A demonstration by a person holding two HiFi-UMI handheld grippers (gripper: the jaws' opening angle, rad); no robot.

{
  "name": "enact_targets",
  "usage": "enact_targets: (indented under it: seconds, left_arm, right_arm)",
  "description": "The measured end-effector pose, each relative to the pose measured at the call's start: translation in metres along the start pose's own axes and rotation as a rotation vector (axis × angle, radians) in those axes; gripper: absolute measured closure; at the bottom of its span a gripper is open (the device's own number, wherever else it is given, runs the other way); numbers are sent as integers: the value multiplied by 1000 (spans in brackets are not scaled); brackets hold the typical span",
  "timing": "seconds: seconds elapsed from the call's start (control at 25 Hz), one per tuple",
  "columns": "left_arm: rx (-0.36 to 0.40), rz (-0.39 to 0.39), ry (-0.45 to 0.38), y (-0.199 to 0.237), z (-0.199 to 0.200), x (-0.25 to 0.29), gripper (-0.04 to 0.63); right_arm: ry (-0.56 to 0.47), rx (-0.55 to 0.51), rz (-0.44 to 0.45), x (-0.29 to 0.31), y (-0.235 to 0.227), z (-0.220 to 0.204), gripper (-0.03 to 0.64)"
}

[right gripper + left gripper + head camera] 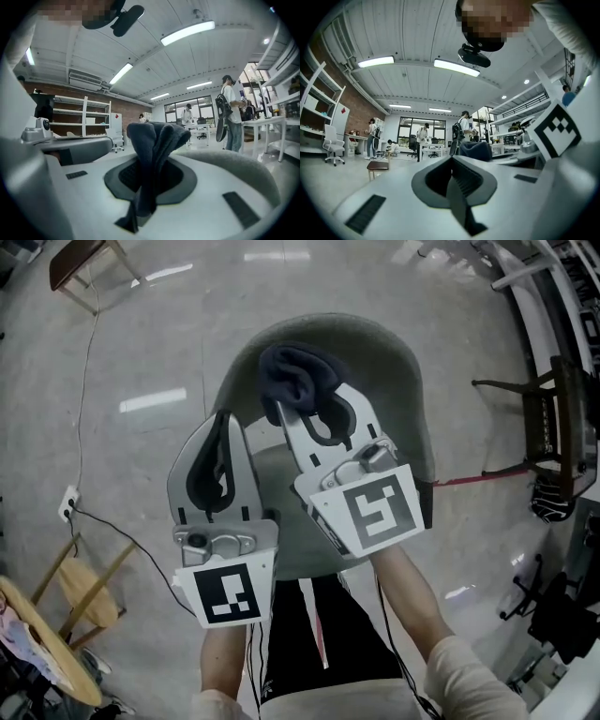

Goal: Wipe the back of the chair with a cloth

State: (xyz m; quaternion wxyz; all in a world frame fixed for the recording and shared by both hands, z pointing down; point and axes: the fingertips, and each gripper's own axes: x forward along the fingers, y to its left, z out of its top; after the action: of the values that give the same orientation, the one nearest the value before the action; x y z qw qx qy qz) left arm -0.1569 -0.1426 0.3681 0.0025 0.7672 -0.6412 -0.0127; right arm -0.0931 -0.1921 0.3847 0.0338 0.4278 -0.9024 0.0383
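Right gripper (pixel 314 413) clamps the dark cloth (pixel 298 374) over the chair (pixel 398 390); left gripper (pixel 223 427) pinched together, empty (bystanders (pixel 232 110) appear only in gripper views)

Floor (pixel 169 343) w/ chair (pixel 412 399), cable (pixel 86 381), wood stool (pixel 89 592).

Chair seen from above, largely covered by two hand-held grippers.
Most of the chair (pixel 398 381) seat lies under the left hand-held gripper (pixel 223 425) and the right hand-held gripper (pixel 315 405), and its legs are out of sight below. The lower end of the cloth (pixel 295 373) vanishes between the right one's jaws. At 11 o'clock a stool (pixel 80 262) is cut by the edge. Distant people (pixel 423 135) are too small to make out.
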Motion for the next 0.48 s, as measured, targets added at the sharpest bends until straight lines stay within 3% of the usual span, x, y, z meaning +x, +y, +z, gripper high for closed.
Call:
enact_targets:
  seconds: [0.2,0.48]
  left_arm:
    - [28,7,26,11,-9,-4,580]
    - [22,-4,46,12,-22,1,580]
  right_arm:
    - [35,31,88,37,27,-5,558]
    - [68,24,40,52,12,-19,558]
